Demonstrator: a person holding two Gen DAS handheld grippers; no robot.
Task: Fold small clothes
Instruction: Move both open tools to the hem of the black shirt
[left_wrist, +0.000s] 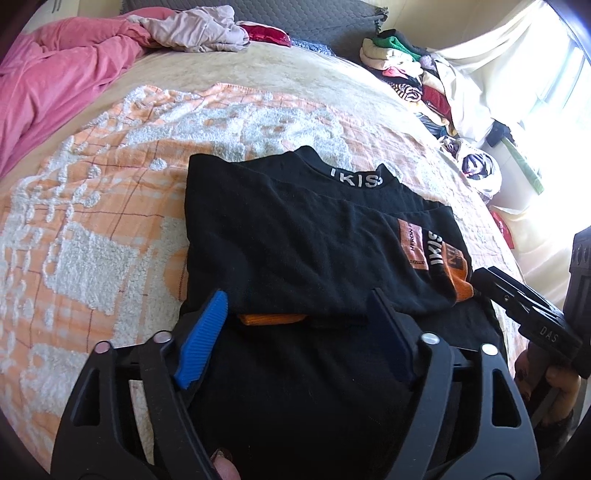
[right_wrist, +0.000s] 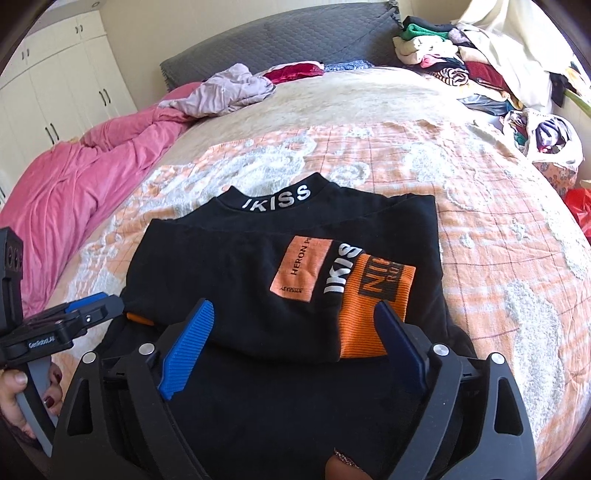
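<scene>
A black shirt (left_wrist: 295, 236) with "IKISS" on its collar and orange patches lies folded on an orange-and-white towel (left_wrist: 110, 206) spread on the bed. My left gripper (left_wrist: 299, 295) hovers open over the shirt's near edge, where a strip of orange cuff (left_wrist: 271, 318) peeks out; its blue pads touch nothing. In the right wrist view, the right gripper (right_wrist: 293, 302) also stands open above the shirt (right_wrist: 229, 266), just before the orange ribbed cuff (right_wrist: 365, 317). Each gripper shows in the other's view: the right gripper (left_wrist: 535, 317) at the right, the left gripper (right_wrist: 92, 306) at the left.
A pink duvet (right_wrist: 74, 184) lies bunched on the bed's left side, with a beige garment (right_wrist: 229, 92) near the grey headboard (right_wrist: 280, 40). A pile of mixed clothes (right_wrist: 454, 55) and a bag of clothes (right_wrist: 546, 136) sit at the far right. White wardrobe doors (right_wrist: 55, 85) stand at the left.
</scene>
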